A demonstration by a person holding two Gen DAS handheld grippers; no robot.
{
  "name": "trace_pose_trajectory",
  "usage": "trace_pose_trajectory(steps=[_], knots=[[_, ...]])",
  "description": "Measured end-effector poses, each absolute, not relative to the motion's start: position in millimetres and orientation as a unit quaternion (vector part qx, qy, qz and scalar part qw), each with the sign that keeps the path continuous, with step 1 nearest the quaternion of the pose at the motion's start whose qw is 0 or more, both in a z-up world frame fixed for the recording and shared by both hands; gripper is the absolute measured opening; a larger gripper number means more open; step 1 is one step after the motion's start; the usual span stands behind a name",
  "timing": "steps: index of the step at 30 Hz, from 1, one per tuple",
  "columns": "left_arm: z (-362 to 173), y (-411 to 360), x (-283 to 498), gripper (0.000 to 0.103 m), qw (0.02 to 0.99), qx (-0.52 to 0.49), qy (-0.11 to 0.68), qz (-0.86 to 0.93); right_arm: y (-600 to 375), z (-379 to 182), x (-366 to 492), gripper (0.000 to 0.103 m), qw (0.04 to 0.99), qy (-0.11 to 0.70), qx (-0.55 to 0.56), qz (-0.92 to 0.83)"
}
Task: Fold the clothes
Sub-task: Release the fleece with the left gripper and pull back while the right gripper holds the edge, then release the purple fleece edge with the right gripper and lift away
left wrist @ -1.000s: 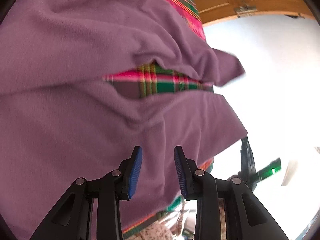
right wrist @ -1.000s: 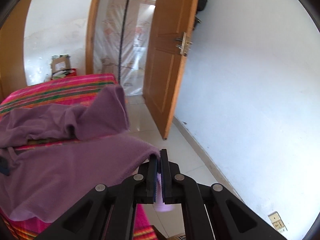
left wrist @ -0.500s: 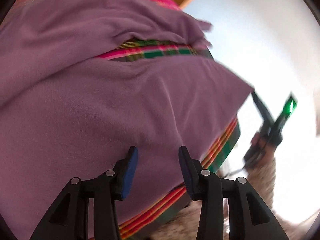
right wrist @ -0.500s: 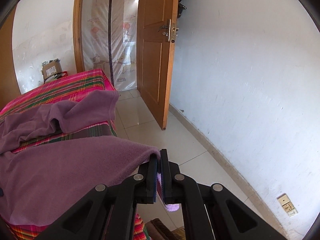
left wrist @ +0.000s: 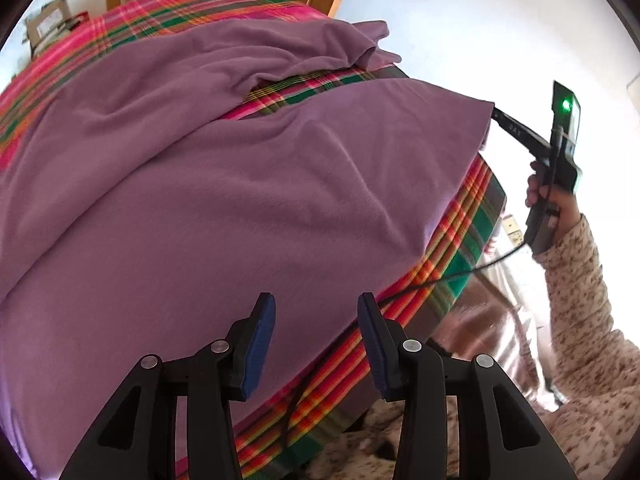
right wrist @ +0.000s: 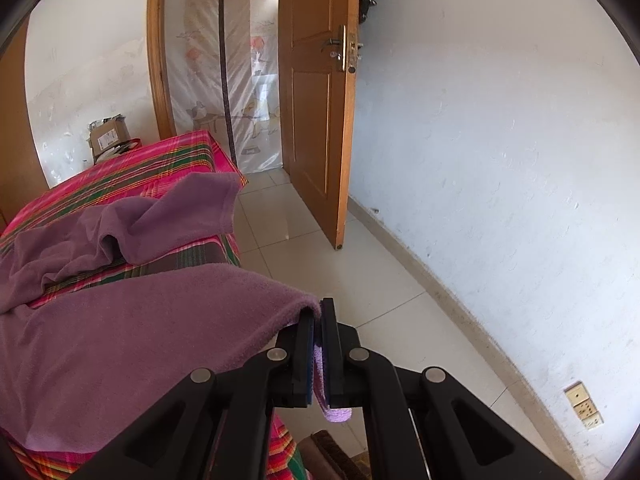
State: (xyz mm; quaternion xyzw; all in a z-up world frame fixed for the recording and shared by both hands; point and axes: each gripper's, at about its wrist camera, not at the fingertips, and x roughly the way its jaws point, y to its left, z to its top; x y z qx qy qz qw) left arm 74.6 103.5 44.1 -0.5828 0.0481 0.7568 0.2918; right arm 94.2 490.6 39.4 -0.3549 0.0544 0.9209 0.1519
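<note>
— How many garments do we count?
— One purple garment (left wrist: 224, 184) on one plaid bedcover (left wrist: 192, 4).
— And grippers?
— Two: the left gripper (left wrist: 316, 340) at six o'clock, the right gripper (right wrist: 318, 344).
— We also count one door (right wrist: 316, 92) and one cardboard box (right wrist: 108, 138).

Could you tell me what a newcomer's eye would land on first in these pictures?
Probably the large purple fleece garment, spread over a bed with a pink, green and orange plaid cover. Next, the right gripper, shut on a corner of that garment at the bed's edge, while the left gripper hangs open above the cloth. Behind, a brown wooden door stands ajar.
</note>
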Motion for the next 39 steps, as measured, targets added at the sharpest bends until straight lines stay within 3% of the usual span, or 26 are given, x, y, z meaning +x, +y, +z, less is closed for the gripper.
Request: trace_pose_trajectory(steps=[11, 24, 31, 33, 35, 39], knots=[[46.1, 82.1, 128.6, 0.045, 0.264, -0.568, 0.067, 0.777, 497.7, 39.7, 92.5, 0.003, 0.141, 0.076, -0.379, 0.911], [18.9, 124.1, 126.4, 0.045, 0.218, -0.525, 0.176, 0.804, 499.8, 39.0, 103.3, 0.003, 0.143, 0.093, -0.379, 0.910], [13.8, 122.7, 122.2, 0.044, 0.228, -0.524, 0.175, 0.802, 503.6, 31.8, 102.6, 0.003, 0.144, 0.089, -0.385, 0.907], [13.5, 125.0, 122.5, 0.033, 0.236, -0.518, 0.181, 0.802, 503.3, 31.9, 102.2, 0.003, 0.145, 0.086, -0.385, 0.908], [13.8, 124.2, 121.6, 0.012, 0.235, -0.515, 0.184, 0.803, 502.6, 32.2, 102.7, 0.003, 0.145, 0.085, -0.382, 0.909], [16.2, 115.7, 114.6, 0.004, 0.236, -0.523, 0.162, 0.803, 500.8, 33.5, 105.6, 0.003, 0.147, 0.085, -0.375, 0.911]])
